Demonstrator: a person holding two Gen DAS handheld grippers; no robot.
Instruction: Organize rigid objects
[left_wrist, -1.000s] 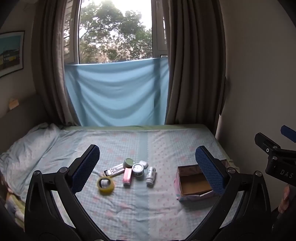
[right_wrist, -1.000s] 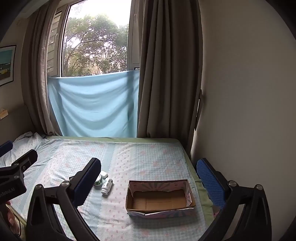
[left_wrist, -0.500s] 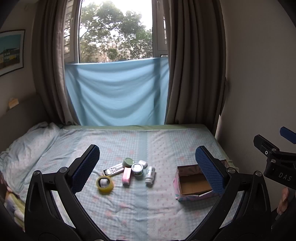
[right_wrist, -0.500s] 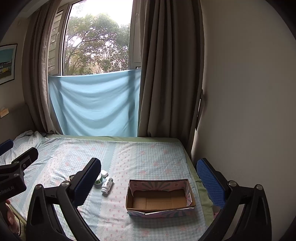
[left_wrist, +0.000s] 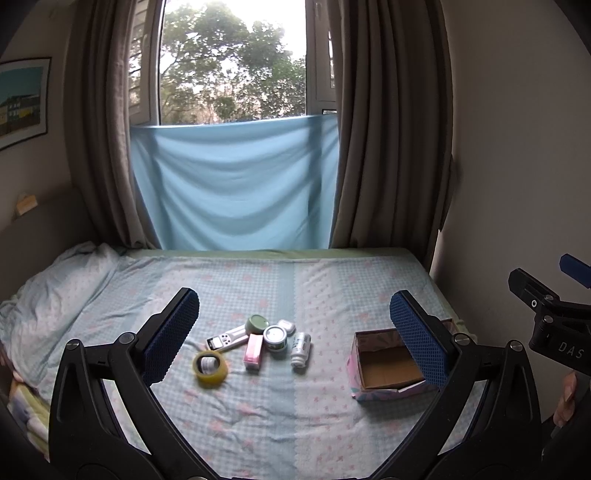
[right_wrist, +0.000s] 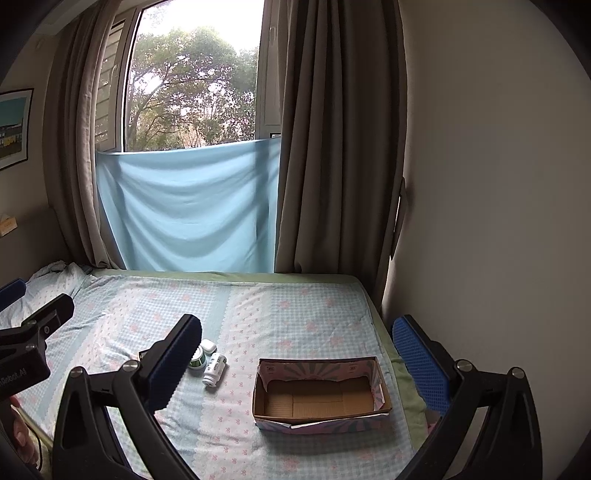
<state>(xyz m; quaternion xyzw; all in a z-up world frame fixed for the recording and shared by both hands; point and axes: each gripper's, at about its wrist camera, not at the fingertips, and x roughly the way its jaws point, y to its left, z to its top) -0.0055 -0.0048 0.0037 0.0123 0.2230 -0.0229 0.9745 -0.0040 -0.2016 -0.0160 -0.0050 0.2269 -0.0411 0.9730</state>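
Observation:
Small items lie in a cluster on the bed: a yellow tape roll (left_wrist: 209, 366), a pink box (left_wrist: 253, 350), a white remote-like device (left_wrist: 227, 338), a green-lidded jar (left_wrist: 258, 323), a round tin (left_wrist: 275, 336), a white case (left_wrist: 286, 326) and a white bottle (left_wrist: 300, 349), also in the right wrist view (right_wrist: 214, 369). An open, empty cardboard box (left_wrist: 388, 365) (right_wrist: 319, 395) stands to their right. My left gripper (left_wrist: 293, 334) is open and empty above the bed. My right gripper (right_wrist: 299, 360) is open and empty, short of the box.
The bed has a checked blue sheet (left_wrist: 295, 280), a pillow (left_wrist: 55, 291) at the left and a wall (right_wrist: 498, 221) along the right edge. Curtains (left_wrist: 391, 129) and a blue cloth (left_wrist: 232, 184) hang at the window behind.
Both views have shifted slightly, so the cluster and the box sit a little lower in frame. Nothing was taken hold of or moved on the bed.

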